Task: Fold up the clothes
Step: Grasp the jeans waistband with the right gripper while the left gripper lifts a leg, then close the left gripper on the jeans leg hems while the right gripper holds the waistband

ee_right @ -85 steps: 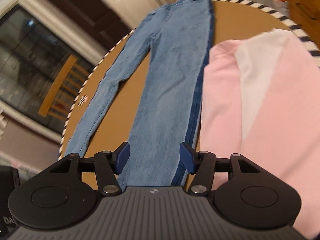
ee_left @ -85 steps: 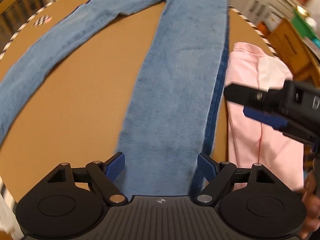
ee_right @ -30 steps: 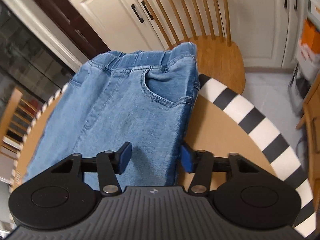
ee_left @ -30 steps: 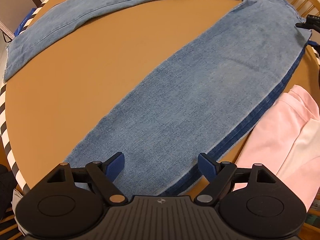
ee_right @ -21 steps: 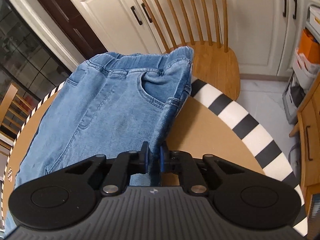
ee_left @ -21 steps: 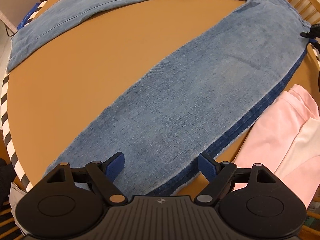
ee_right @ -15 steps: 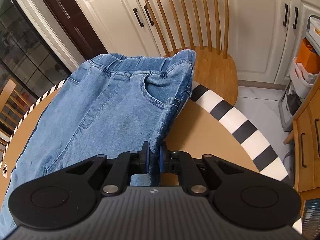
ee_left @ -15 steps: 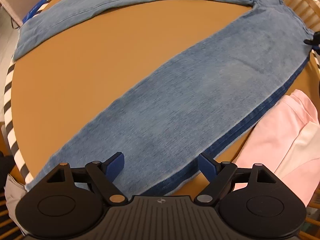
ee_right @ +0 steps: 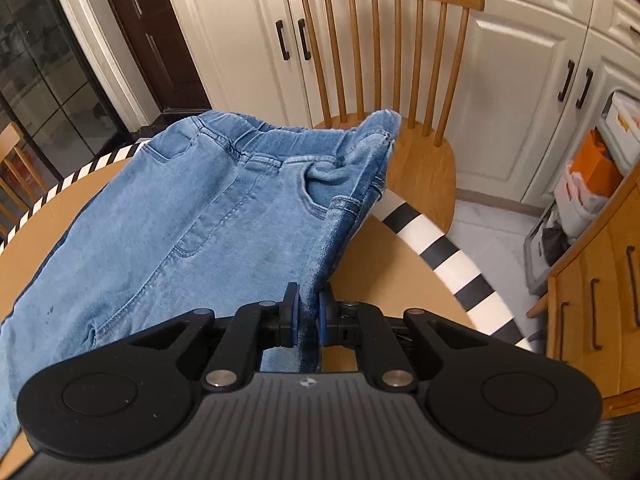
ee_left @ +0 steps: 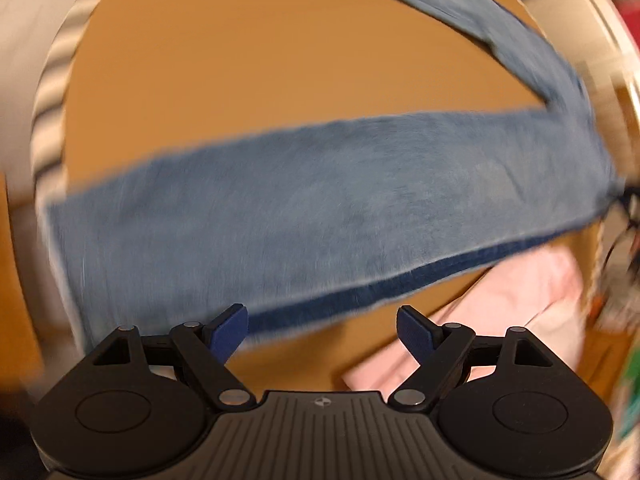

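Note:
A pair of light blue jeans (ee_left: 320, 216) lies spread on the round brown table (ee_left: 260, 72), one leg crossing the blurred left wrist view and the other running along the far edge. My left gripper (ee_left: 322, 330) is open and empty, just above the near edge of the leg. In the right wrist view my right gripper (ee_right: 306, 314) is shut on the side seam of the jeans (ee_right: 180, 232) near the hip and lifts that edge off the table (ee_right: 392, 264). The waistband hangs over the table's far rim.
A pink and white garment (ee_left: 500, 304) lies on the table to the right of the jeans. A wooden chair (ee_right: 400, 92) stands behind the table's striped rim (ee_right: 436, 248). White cabinets (ee_right: 520, 60) and a wooden drawer unit (ee_right: 600, 300) stand beyond.
My right gripper closed on the jeans' side seam and raised it slightly. My left gripper swung fast toward the leg's hem end, so its view is blurred; it stays open.

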`<state>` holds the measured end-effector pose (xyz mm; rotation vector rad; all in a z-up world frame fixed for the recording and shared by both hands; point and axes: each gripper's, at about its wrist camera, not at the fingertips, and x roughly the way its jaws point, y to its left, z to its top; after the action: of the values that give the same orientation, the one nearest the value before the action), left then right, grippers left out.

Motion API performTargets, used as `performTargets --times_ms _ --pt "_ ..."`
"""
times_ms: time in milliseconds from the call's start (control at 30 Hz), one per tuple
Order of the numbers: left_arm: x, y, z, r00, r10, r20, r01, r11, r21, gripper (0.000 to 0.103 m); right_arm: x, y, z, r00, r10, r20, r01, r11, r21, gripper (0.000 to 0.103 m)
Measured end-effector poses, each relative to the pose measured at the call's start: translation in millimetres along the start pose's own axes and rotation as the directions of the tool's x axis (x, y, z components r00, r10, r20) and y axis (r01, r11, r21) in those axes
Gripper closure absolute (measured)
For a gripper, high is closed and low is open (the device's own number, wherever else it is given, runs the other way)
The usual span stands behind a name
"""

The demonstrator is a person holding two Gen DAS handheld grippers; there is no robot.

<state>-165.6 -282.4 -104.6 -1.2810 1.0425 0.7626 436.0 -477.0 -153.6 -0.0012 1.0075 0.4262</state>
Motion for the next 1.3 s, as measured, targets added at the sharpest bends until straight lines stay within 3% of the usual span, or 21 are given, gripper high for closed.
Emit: performTargets --times_ms 67,133,233,300,367,633,767,867,1100,1200,1300 --pt "0.0 11.1 -5.0 0.999 -0.052 0.01 0.053 0.988 -0.143 0.019 6.9 -1.0 0.7 1.0 0.012 -0.014 -0.012 1.0 -0.006 0.094" --pt "-2.1 19.1 -12.7 0.995 -0.094 0.042 0.101 0.959 -0.266 0.019 12.7 -2.5 1.3 0.999 0.028 -0.027 -0.028 1.0 -0.005 0.094" --pt "-11.0 26.0 -31.6 0.984 -0.112 0.138 0.16 0.899 -0.407 0.019 17.5 -5.8 1.9 0.998 0.045 -0.044 -0.045 0.999 -0.012 0.093" --pt "-13.7 30.3 -46.8 0.973 -0.112 0.203 0.201 0.843 -0.499 0.018 18.9 -8.6 2.5 0.997 0.054 -0.056 -0.055 0.998 -0.014 0.093" --pt "-10.8 30.0 -57.0 0.964 -0.091 0.249 0.218 0.806 -0.55 0.018 20.3 -10.9 3.9 0.996 0.064 -0.069 -0.065 0.998 -0.015 0.093" --pt "6.5 18.1 -78.1 0.958 0.09 0.272 0.124 0.725 -0.677 0.019 22.7 -15.1 7.1 0.991 0.093 -0.098 -0.095 0.995 -0.017 0.091" --pt "7.3 12.4 -77.0 0.947 0.1 0.306 0.151 0.701 -0.697 0.019 23.6 -16.5 9.5 0.988 0.109 -0.113 -0.11 0.994 -0.004 0.089" --pt "6.1 9.2 -74.8 0.936 0.1 0.336 0.175 0.698 -0.694 0.029 23.3 -16.1 9.8 0.987 0.107 -0.121 -0.11 0.994 -0.011 0.089" --pt "10.8 11.6 -73.4 0.923 0.091 0.373 0.217 0.676 -0.704 0.028 21.8 -20.7 9.9 0.984 0.115 -0.136 -0.116 0.993 0.004 0.088" --pt "9.2 14.5 -74.7 0.922 0.09 0.377 0.224 0.669 -0.708 0.037 22.4 -22.4 8.7 0.983 0.114 -0.143 -0.113 0.993 0.011 0.087" --pt "10.7 17.6 -76.6 0.921 0.076 0.383 0.234 0.677 -0.697 0.062 23.8 -22.5 6.7 0.983 0.109 -0.148 -0.108 0.994 0.014 0.086"
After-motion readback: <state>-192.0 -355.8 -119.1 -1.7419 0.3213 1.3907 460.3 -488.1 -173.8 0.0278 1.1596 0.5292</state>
